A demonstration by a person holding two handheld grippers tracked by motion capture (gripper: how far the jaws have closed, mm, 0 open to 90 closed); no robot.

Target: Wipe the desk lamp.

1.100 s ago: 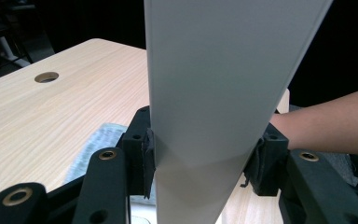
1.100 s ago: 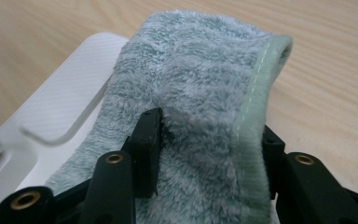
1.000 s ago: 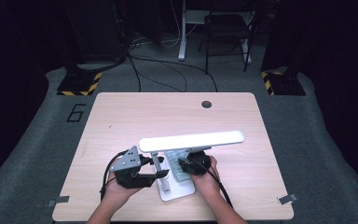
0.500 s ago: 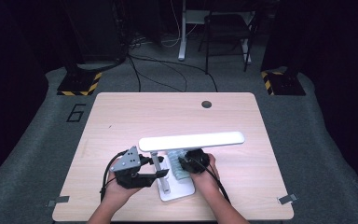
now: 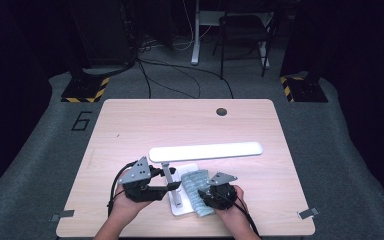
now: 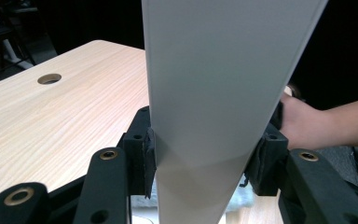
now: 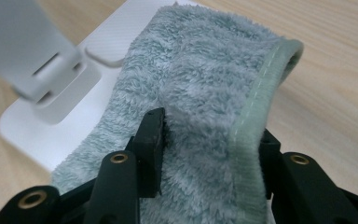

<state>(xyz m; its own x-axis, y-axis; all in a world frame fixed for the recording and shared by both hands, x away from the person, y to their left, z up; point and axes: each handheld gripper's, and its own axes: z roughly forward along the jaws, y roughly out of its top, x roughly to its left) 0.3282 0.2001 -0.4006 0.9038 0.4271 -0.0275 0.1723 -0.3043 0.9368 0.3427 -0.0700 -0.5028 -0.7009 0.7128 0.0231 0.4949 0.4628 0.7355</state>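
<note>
Rightward across the lamp base (image 5: 180, 207) at lower centre, right gripper (image 5: 215, 196) has dragged the pinched cloth (image 5: 195, 184), its jaws just closing further, while left gripper (image 5: 172, 186) clamps the lamp post (image 6: 214, 93), so wiping appears underway.

Dark room, grey carpet (image 5: 40, 165), chair (image 5: 244, 35) behind wooden table (image 5: 130, 125)

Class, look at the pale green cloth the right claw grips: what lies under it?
The cloth lies on the lamp's white base, whose bare corner shows beside it. The base beneath the cloth is covered.
</note>
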